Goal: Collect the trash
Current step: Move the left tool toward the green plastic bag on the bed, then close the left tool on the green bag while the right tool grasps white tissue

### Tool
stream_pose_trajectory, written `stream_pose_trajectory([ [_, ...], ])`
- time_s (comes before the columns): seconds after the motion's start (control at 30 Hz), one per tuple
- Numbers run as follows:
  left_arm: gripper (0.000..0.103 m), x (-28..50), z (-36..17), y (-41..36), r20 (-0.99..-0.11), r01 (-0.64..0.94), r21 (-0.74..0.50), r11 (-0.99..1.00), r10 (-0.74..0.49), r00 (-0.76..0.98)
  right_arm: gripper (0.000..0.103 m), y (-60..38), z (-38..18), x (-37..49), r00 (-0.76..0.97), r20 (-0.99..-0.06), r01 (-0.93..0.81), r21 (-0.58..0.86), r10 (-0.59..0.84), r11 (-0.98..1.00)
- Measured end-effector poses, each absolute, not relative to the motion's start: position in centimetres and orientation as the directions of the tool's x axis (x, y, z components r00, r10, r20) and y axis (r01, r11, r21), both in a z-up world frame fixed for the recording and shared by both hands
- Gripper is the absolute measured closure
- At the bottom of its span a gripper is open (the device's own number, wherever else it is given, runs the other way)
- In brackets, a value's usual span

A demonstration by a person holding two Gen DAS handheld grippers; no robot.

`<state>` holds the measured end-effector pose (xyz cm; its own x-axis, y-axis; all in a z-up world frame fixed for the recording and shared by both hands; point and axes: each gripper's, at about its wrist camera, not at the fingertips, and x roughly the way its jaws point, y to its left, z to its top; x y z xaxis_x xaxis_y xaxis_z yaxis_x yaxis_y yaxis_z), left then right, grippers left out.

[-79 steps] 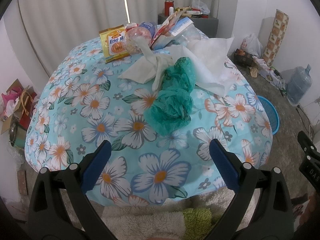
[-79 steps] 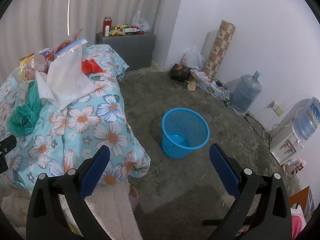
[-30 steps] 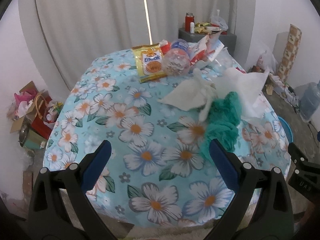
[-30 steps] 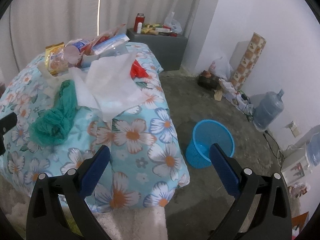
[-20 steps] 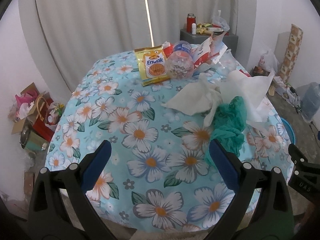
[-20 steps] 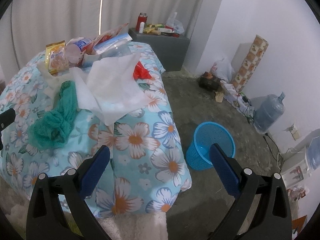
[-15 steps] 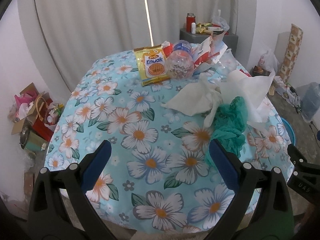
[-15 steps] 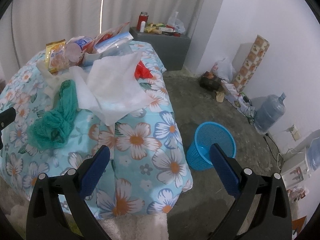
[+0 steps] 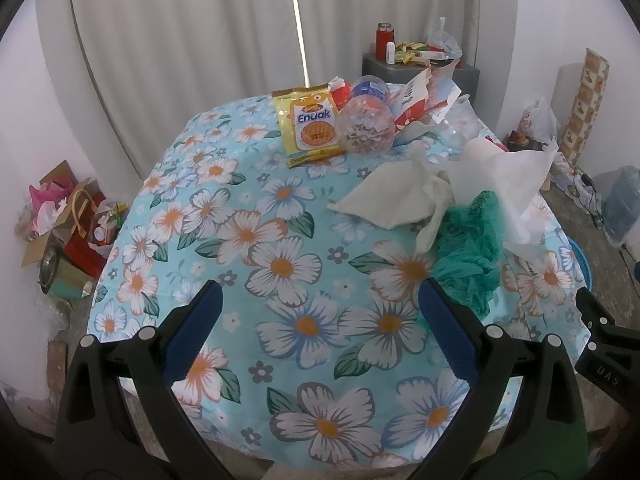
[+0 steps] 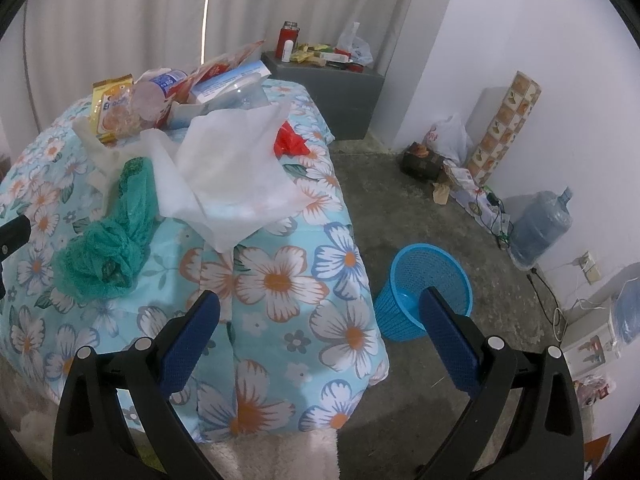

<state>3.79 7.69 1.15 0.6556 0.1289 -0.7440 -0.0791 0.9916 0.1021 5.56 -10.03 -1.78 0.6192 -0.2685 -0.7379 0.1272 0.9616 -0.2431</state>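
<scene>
Trash lies on a floral blue cloth (image 9: 280, 264) over a raised surface: a yellow snack packet (image 9: 310, 126), a clear plastic bottle (image 9: 366, 122), white tissue sheets (image 9: 400, 196), a green mesh wad (image 9: 468, 256) and torn red-white wrappers (image 9: 424, 96). In the right wrist view the tissue (image 10: 228, 172), the green mesh (image 10: 108, 248) and a red scrap (image 10: 290, 140) show. A blue mesh bin (image 10: 424, 292) stands on the floor at the right. My left gripper (image 9: 320, 316) is open and empty above the cloth's near part. My right gripper (image 10: 320, 316) is open and empty over the cloth's right edge.
A grey cabinet (image 10: 332, 84) with small items stands behind. A water jug (image 10: 540, 228), bags and cables line the right wall. Boxes and gift bags (image 9: 60, 232) sit on the floor at the left. A shaggy rug (image 10: 272, 456) lies below.
Both grippers have drifted slightly; the view has barely shifted since half a second ago. Since 2.6 s ago both moved back and left of the table. Both jaws stayed open.
</scene>
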Motion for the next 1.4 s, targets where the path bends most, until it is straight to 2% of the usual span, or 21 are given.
stream_pose_trajectory([
  [0.17, 0.009, 4.1, 0.8, 8.7, -0.761, -0.082, 0.073, 0.994, 0.109, 0.64, 0.006, -10.3, -1.7, 5.6, 0.63, -0.737, 0.13, -0.21, -0.244, 0.969],
  [0.33, 0.009, 4.9, 0.5, 10.0, -0.773, -0.054, 0.032, 0.998, 0.059, 0.632, 0.006, -10.6, -1.9, 5.7, 0.644, -0.748, 0.085, -0.134, -0.157, 0.987],
  [0.5, 0.009, 4.9, 0.6, 11.1, -0.736, 0.034, -0.055, 0.998, -0.063, 0.674, 0.006, -10.8, -1.9, 5.5, 0.672, -0.733, 0.074, -0.07, -0.101, 0.995],
  [0.7, 0.009, 4.8, 1.1, 11.5, -0.652, 0.152, -0.229, 0.961, -0.267, 0.709, 0.006, -11.7, -1.8, 5.8, 0.683, -0.727, 0.112, 0.013, -0.067, 0.994],
  [1.03, 0.009, 5.7, 0.6, 9.3, -0.64, 0.272, -0.278, 0.921, -0.389, 0.663, 0.007, -13.2, -2.8, 7.5, 0.653, -0.758, 0.115, 0.116, 0.014, 0.987],
  [1.4, 0.009, 7.3, 0.5, 7.7, -0.609, 0.355, -0.31, 0.882, -0.471, 0.638, 0.033, -17.8, -6.5, 13.6, 0.6, -0.744, 0.193, 0.491, 0.294, 0.849],
])
